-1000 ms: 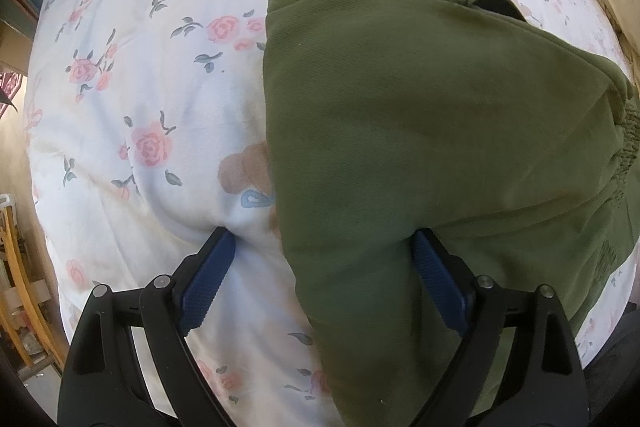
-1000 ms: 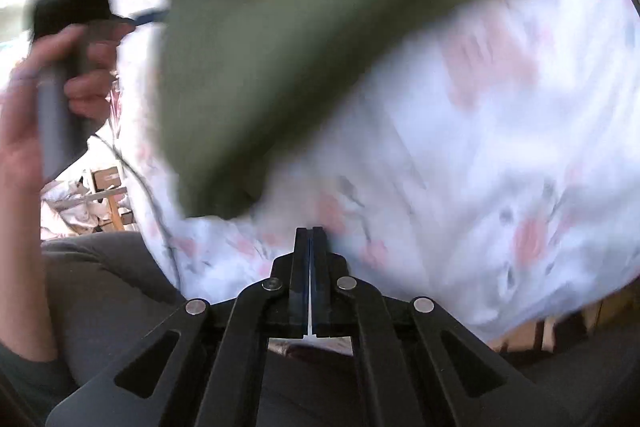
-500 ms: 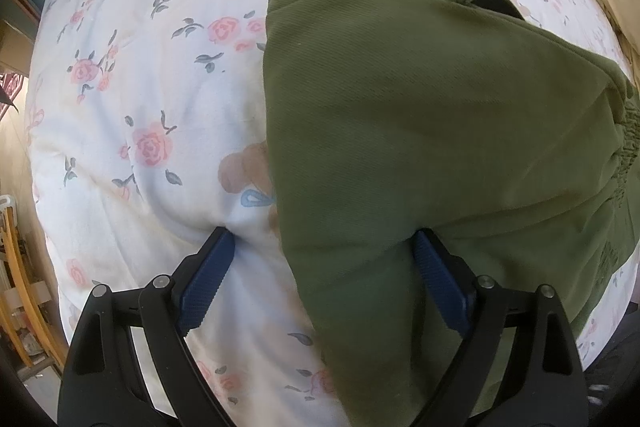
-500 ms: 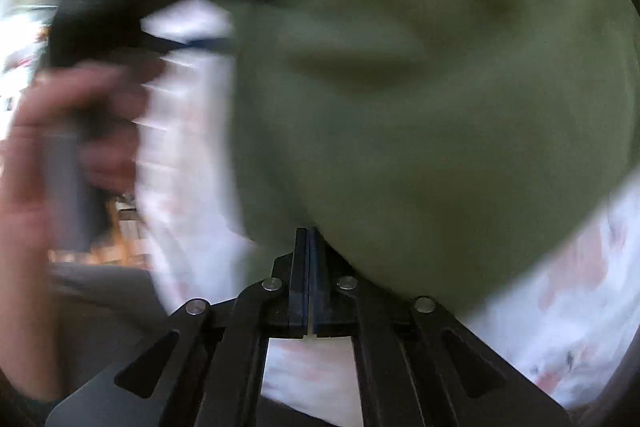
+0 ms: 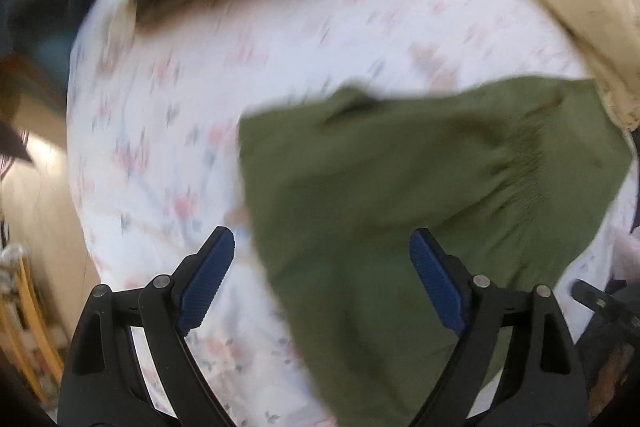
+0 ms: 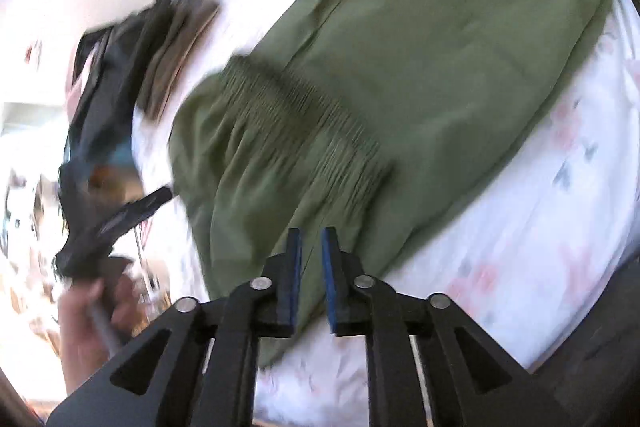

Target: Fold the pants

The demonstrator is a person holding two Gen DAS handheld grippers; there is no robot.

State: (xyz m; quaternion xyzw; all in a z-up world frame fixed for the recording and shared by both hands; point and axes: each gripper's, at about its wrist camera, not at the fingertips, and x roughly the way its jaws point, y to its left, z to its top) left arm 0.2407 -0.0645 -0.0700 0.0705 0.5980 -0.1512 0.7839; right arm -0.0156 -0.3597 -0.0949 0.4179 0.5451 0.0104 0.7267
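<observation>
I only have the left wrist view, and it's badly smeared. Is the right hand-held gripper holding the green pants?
Observer: No. The right hand-held gripper is a little open; its jaws have just been opening, nothing is pinched between them, and the green pants lie behind.
Operator: Where's the waistband? I see only a dark ribbed patch.
Observer: The right wrist view shows the gathered elastic waistband running diagonally just beyond those fingertips.
Operator: Is anything else near the pants on the floral sheet?
Observer: Yes, a brownish folded cloth lies on the floral sheet, left of the pants; whether they touch, I cannot tell.
</observation>
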